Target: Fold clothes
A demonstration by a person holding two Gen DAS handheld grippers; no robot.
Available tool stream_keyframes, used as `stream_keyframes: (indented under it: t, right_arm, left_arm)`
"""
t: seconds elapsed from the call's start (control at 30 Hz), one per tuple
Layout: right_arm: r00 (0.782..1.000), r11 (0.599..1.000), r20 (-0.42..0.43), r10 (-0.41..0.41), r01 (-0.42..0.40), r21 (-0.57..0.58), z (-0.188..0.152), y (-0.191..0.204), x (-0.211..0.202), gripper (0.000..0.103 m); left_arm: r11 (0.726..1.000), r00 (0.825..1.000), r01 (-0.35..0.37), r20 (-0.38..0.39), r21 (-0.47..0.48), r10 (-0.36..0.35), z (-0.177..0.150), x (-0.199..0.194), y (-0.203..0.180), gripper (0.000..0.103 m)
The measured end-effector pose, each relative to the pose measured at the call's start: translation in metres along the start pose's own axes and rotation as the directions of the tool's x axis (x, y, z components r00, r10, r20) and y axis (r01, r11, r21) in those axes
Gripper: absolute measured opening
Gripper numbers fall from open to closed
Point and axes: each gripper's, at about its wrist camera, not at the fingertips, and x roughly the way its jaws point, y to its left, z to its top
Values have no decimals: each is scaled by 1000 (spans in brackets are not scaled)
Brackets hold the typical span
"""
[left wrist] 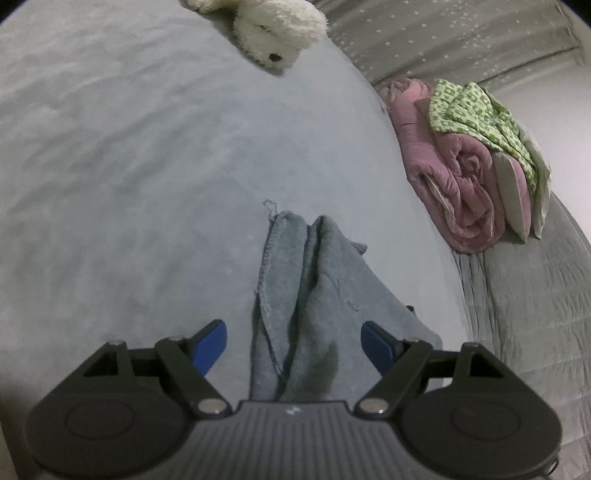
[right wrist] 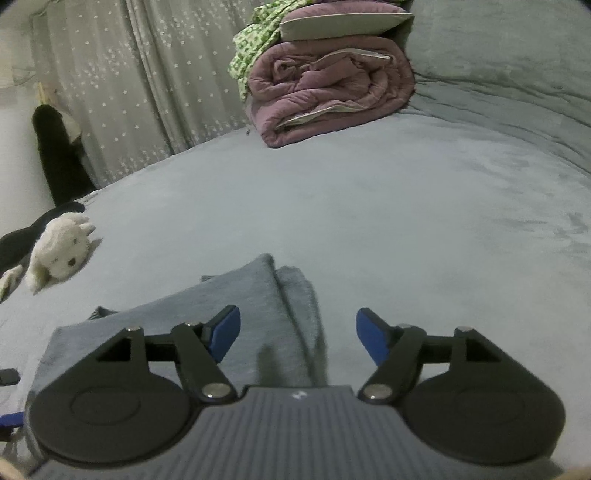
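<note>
A grey-blue garment (left wrist: 325, 295) lies bunched on the pale grey bed cover (left wrist: 129, 166), with a stitched edge and a loose thread at its far corner. My left gripper (left wrist: 293, 341) is open, its blue fingers straddling the near part of the cloth without pinching it. In the right wrist view the same garment (right wrist: 258, 306) runs from the lower left toward the middle. My right gripper (right wrist: 297, 336) is open too, with a folded ridge of the cloth lying between its fingers. The left gripper's blue finger tip (right wrist: 9, 419) shows at the left edge.
A white plush toy (left wrist: 273, 29) (right wrist: 59, 251) lies on the bed. A rolled mauve quilt (left wrist: 454, 177) (right wrist: 328, 92) with a green patterned cloth (left wrist: 476, 110) and a pillow (right wrist: 343, 22) on top sits near the bed's edge. A starred curtain (right wrist: 140, 81) hangs behind.
</note>
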Motion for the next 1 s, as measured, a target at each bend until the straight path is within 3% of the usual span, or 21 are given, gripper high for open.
stream_keyframes:
  t: [0.33,0.6,1.0]
  right_arm:
    - [999,999,-17,37,-37,-13,0,8,4,73]
    - [999,999,-25,46,-46,-17,-3,12,5,73]
    - [999,999,-26,44,-44,-19,-6,15,6,74]
  left_arm:
    - [992,997,67,-41,110,-63,-7,15,-14,81]
    - [993,996,90,0,73,-91,-12,15,-9,79]
    - [995,995,88,34,46,-89,-15,15,-7,61]
